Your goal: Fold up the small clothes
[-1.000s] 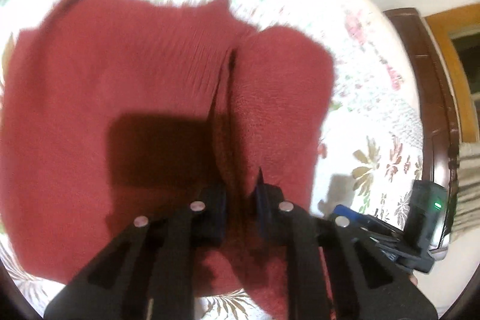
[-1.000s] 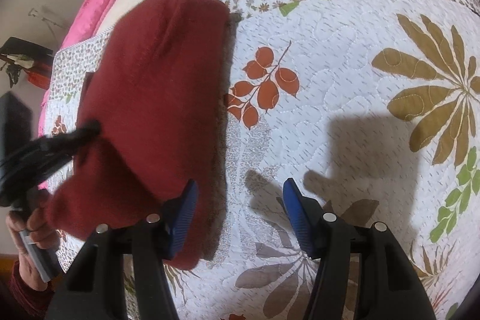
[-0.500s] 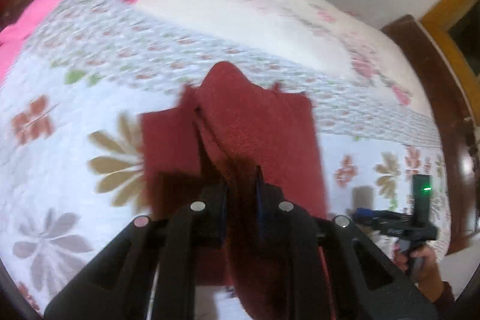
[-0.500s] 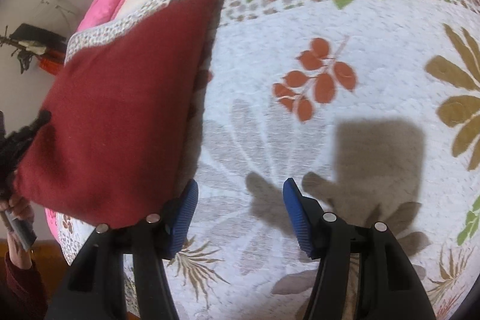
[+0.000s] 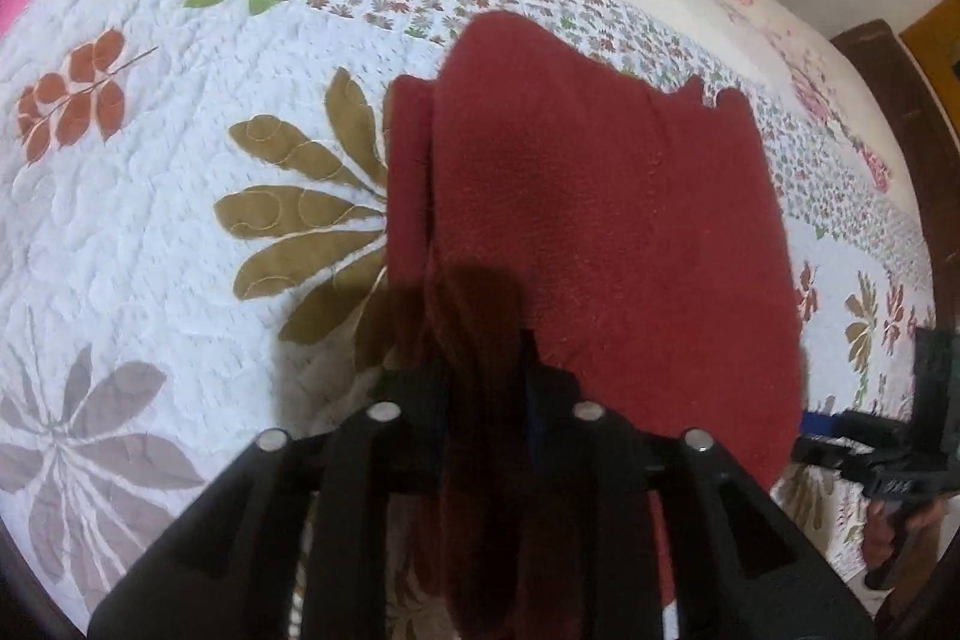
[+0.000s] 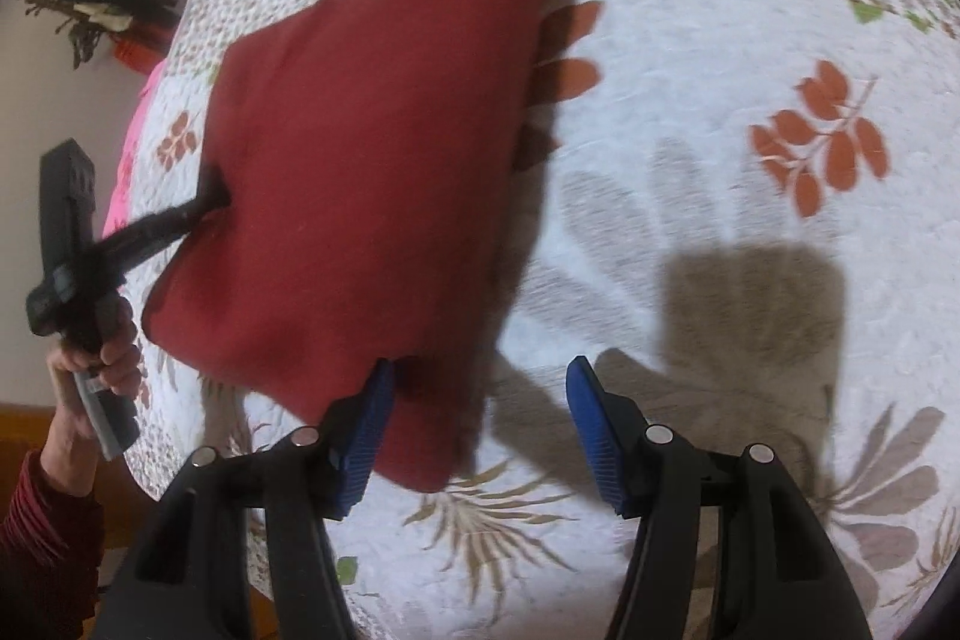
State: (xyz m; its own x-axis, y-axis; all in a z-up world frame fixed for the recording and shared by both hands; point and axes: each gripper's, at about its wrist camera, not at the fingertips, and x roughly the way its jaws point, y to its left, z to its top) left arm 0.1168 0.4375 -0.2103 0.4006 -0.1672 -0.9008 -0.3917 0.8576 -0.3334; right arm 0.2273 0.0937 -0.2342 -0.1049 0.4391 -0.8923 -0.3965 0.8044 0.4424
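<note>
Red garment [image 5: 600, 232] already folded, we judge; our left gripper [image 5: 486, 370] clamps its edge, lifted off the quilt [image 5: 150, 196]. Right gripper [image 6: 480, 424] gapes, empty. Setting down remains.

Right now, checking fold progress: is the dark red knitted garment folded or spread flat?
Folded: dark red knitted garment shows stacked layers at its left edge, pinched in the left hand-held gripper.

Left gripper [image 5: 483, 382] fingertips buried in red garment [image 5: 600, 232] folds; bed [image 6: 750, 40] cut off by frame edges.
</note>
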